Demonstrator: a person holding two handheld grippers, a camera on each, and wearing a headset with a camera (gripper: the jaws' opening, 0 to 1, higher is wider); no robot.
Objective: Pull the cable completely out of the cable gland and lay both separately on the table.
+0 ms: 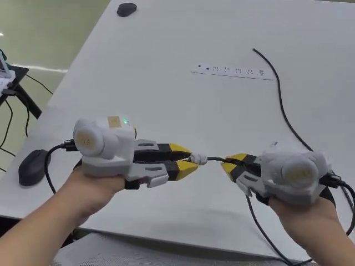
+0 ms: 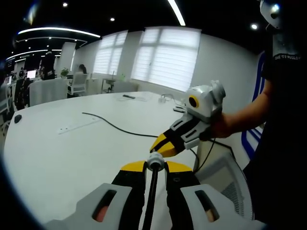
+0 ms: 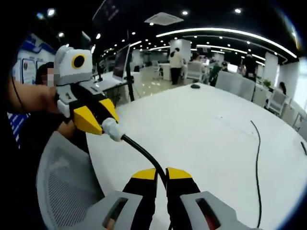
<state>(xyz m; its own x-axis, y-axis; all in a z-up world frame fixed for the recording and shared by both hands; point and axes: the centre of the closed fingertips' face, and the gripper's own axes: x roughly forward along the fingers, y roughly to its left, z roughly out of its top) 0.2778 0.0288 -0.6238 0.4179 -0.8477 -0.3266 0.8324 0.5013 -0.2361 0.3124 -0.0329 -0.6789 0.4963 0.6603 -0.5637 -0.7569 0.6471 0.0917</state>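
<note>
Left gripper [image 1: 187, 162] clamped on cable gland [image 1: 198, 160]. Right gripper [image 1: 228, 164] clamped on cable [image 1: 216, 160]. Cable enters gland. Both held in air above white surface [image 1: 166, 100], gripper tips near each other.

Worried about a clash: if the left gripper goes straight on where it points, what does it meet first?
Most likely the right gripper, facing it tip to tip past the cable gland and short cable stretch; depth unclear.

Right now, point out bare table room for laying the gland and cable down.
Widest bare patch: table between the power strip, the black cord, and the left hand-held gripper and right hand-held gripper. Crowded: the near edge around them, with a mouse at its left.
</note>
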